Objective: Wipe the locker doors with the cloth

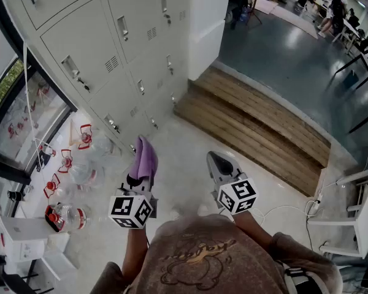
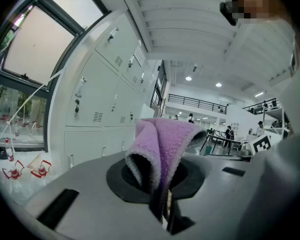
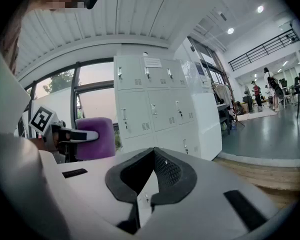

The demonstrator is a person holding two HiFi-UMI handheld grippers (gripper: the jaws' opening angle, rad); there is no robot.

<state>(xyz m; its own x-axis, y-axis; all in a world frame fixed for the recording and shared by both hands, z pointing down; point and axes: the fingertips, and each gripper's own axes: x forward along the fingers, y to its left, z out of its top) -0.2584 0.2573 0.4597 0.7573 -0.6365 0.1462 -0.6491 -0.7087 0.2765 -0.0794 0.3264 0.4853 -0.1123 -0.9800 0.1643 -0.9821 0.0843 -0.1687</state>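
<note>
While the left tool pinches the purple cloth between its closed jaws, the cloth stands out of them folded double, its long axis running along the tool toward 12 o'clock in the head view, rounded fold foremost; in the left gripper view it rises from the jaws as a doubled hump and leans slightly toward 1 o'clock. The white locker doors fill the head view from 10 to 12 o'clock, well apart from the cloth; the right tool, at 3 o'clock of the left one, has its jaws pressed together with nothing between them and points much the same way; a wooden step lies at 2 o'clock; clear bottles with red tops sit on the floor at 9 o'clock.
</note>
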